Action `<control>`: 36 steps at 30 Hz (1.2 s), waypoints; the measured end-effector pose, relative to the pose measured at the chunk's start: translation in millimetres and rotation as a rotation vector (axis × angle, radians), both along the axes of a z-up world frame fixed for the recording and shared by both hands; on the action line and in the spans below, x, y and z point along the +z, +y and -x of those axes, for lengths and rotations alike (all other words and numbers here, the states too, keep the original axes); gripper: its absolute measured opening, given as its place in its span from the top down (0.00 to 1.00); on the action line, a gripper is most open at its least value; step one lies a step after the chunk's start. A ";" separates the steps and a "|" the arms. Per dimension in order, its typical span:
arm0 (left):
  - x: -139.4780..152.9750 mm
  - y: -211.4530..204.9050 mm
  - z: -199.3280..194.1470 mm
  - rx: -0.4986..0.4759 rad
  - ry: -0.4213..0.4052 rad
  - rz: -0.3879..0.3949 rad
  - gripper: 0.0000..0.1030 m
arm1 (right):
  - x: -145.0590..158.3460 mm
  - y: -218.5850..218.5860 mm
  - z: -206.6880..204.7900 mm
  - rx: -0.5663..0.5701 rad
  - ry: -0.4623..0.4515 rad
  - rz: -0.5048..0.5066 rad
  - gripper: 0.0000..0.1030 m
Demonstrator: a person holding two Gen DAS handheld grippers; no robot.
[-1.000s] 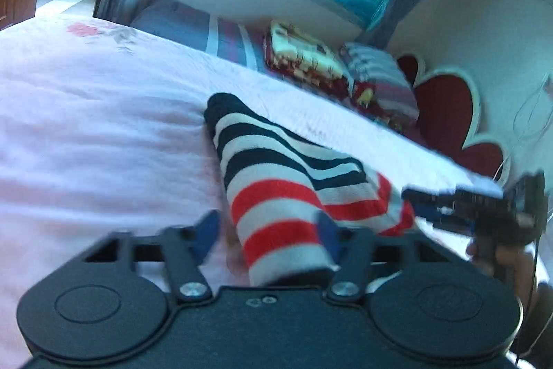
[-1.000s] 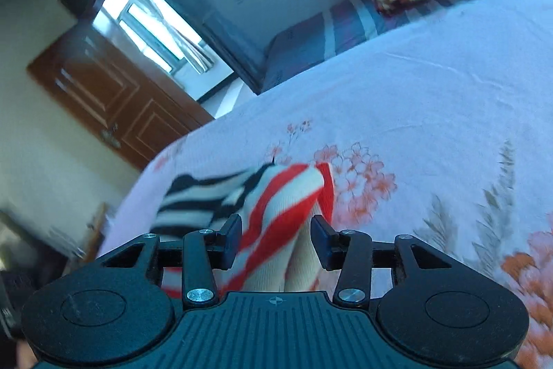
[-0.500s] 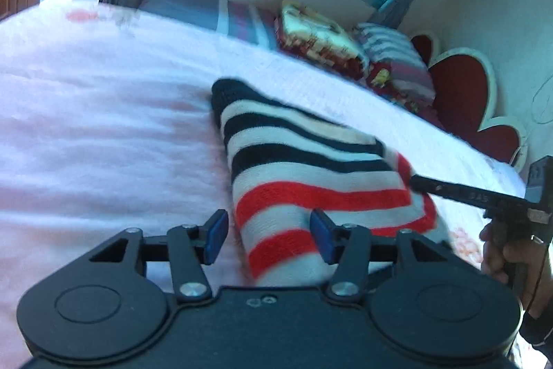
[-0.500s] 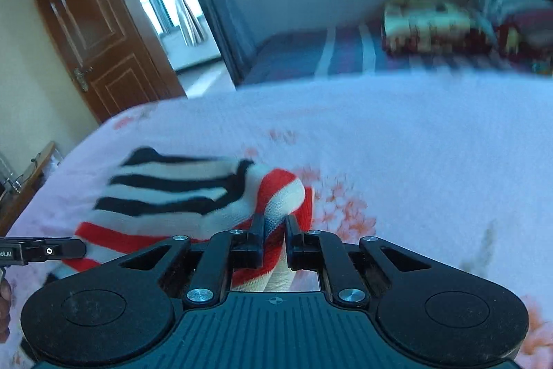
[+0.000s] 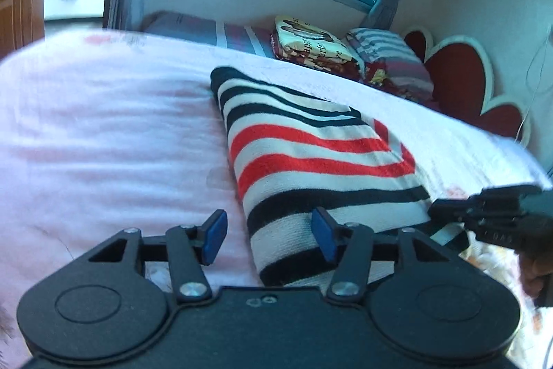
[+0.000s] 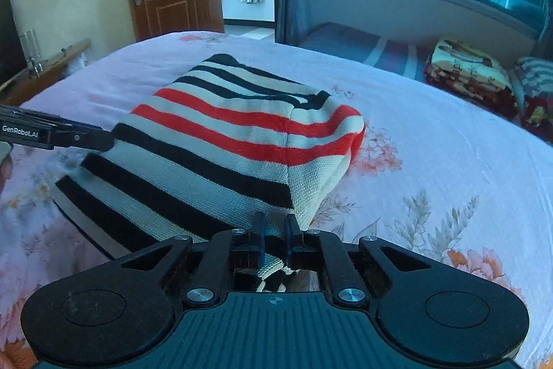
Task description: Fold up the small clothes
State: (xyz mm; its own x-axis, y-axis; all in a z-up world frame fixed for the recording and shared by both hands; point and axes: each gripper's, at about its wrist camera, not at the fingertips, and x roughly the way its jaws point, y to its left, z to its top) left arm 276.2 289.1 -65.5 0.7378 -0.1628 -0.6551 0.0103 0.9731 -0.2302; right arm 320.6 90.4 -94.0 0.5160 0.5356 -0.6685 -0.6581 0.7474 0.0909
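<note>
A: Field check. Where is the striped garment (image 6: 221, 140) lying?

B: It is lying on the pink flowered bed (image 6: 432, 161), partly doubled over, with a fold line running near to far down its right part. Its long axis is running from the near edge, by both tongs, away toward the window.

A: What are the right tongs (image 6: 274, 230) doing?

B: They are pressed nearly together and pinching the near right corner of the garment; cloth is showing between the pads and trailing back under them.

A: And the left tongs (image 5: 269, 236)?

B: They are spread and opening. In the left wrist view the near left corner is sitting between the blue pads (image 5: 214, 236); the right pad looks to be against the cloth, the left pad is standing clear over bare sheet. So they are not pinching anything.

A: Which hand is nearer the work?

B: Both are at the near hem, one at each corner. From the right wrist view the left tongs (image 6: 103, 140) are reaching in from the left, tips just at the garment's left edge.

A: What is the next move turning on?

B: My judgement: the garment is stretching away from both tongs, so any fold is going far-ward along that axis, and only the right corner is gripped now.
</note>
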 end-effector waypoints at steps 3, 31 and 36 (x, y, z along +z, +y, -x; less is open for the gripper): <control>15.9 -4.7 13.2 -0.009 -0.017 -0.011 0.50 | 12.3 -0.3 12.2 -0.025 -0.012 -0.006 0.91; 57.4 -120.6 184.2 0.183 -0.055 -0.191 0.12 | 81.6 -110.6 194.1 -0.260 -0.057 -0.118 0.00; 84.6 -153.7 256.6 0.174 -0.146 -0.215 0.11 | 105.2 -140.5 274.5 -0.263 -0.109 -0.120 0.00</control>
